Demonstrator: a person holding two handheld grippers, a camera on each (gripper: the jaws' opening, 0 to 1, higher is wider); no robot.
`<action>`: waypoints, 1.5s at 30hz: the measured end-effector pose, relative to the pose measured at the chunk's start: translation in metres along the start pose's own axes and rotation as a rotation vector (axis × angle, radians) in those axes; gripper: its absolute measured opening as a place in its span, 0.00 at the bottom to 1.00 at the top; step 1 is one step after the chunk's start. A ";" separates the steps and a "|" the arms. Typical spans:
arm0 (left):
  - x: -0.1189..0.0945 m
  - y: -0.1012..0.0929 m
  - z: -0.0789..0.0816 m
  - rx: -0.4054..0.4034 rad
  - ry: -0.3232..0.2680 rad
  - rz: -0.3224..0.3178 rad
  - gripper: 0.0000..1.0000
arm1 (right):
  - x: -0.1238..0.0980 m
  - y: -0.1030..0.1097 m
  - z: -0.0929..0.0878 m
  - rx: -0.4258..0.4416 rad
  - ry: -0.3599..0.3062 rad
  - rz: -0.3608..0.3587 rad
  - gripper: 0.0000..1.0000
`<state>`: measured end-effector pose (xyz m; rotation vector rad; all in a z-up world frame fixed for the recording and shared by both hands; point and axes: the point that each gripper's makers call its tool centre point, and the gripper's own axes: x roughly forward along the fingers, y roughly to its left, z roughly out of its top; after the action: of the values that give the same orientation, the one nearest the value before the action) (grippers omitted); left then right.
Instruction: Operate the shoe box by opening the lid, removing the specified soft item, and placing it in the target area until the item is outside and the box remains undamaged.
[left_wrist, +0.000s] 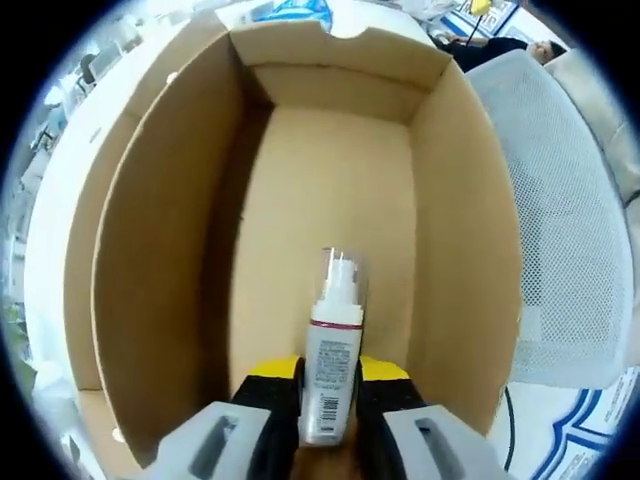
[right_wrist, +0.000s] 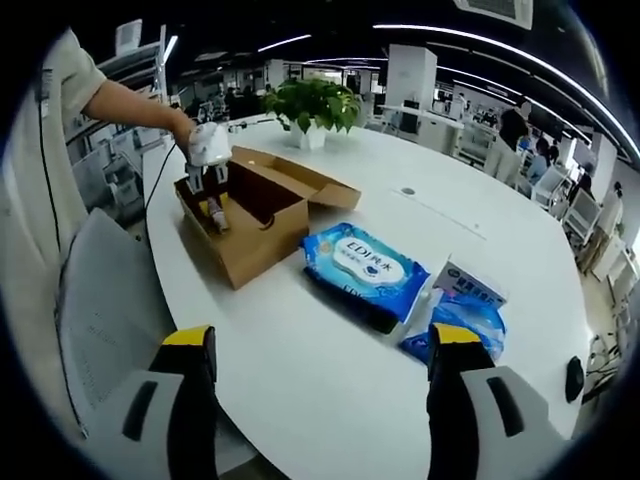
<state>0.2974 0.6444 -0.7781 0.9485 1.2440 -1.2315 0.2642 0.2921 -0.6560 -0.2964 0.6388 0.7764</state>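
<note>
Bottle extraction from open shoe box (left_wrist: 330, 160)
Left gripper (left_wrist: 328, 405) clamps bottle (left_wrist: 332, 350) (for lifting out); right gripper (right_wrist: 315, 385) waits wide, empty.

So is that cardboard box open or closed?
Open: the shoe box has its lid folded back, and the left gripper holds a bottle inside.

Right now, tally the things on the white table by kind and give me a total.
Cardboard shoe box, open: 1
Pump bottle, held by the left claw over the box: 1
Blue wet-wipe packs: 2
Small white carton: 1
Potted plant: 1
Total: 6
</note>
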 end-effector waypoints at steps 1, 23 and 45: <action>0.000 -0.001 0.000 -0.002 0.001 -0.003 0.19 | 0.000 0.000 0.000 0.000 -0.002 0.000 0.82; -0.037 -0.008 0.023 -0.063 -0.095 0.042 0.18 | -0.002 0.014 0.019 -0.024 -0.081 0.034 0.78; -0.085 -0.037 0.064 -0.083 -0.278 0.087 0.18 | 0.004 0.044 0.053 -0.077 -0.179 0.134 0.62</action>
<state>0.2781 0.5887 -0.6818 0.7352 1.0159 -1.1886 0.2568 0.3499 -0.6184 -0.2532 0.4642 0.9467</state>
